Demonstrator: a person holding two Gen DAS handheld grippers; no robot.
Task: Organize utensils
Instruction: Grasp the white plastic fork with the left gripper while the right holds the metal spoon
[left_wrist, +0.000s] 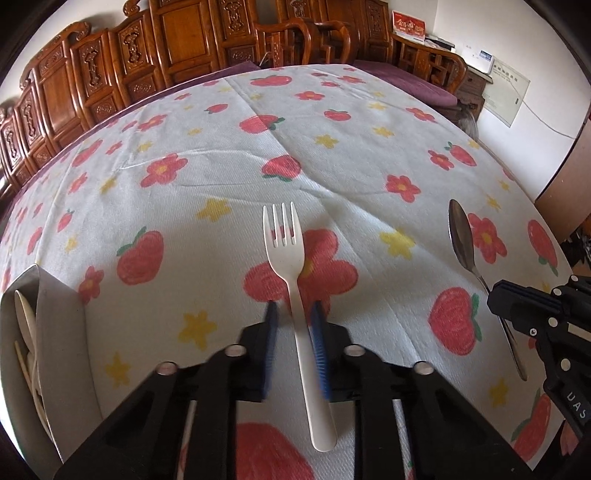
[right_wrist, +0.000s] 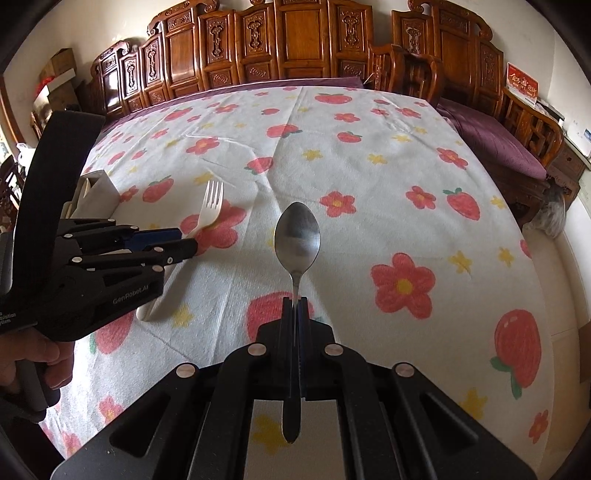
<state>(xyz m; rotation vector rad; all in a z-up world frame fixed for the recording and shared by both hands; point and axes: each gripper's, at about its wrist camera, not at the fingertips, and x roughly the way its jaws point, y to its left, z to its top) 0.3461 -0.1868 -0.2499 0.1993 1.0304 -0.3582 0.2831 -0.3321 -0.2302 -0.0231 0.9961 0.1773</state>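
- The left gripper (left_wrist: 294, 317) is standing spread apart around the white plastic fork (left_wrist: 295, 291), its 2 blue pads flanking the handle; the right pad (left_wrist: 318, 347) seems to be touching the handle, the left pad is staying clear of it.
- The fork is lying flat on the tablecloth (left_wrist: 229, 155), a white sheet printed with red flowers, strawberries and yellow stars, with its tines pointing away from the camera.
- The right gripper (right_wrist: 295, 304) is clamping tight on the metal spoon (right_wrist: 297, 236), pinching the thin handle just below the bowl.
- The spoon is pointing away from the camera, bowl forward and facing up; the right wrist view is not showing clearly whether it is touching the cloth.
- In the left wrist view the spoon is sitting well to the right of the fork, with the right gripper closing over its handle.
- A white utensil box (left_wrist: 55, 332) is sitting at the left edge of the cloth, holding pale utensils (left_wrist: 24, 317).
- Carved wooden furniture (right_wrist: 258, 40) is lining the far side of the table.
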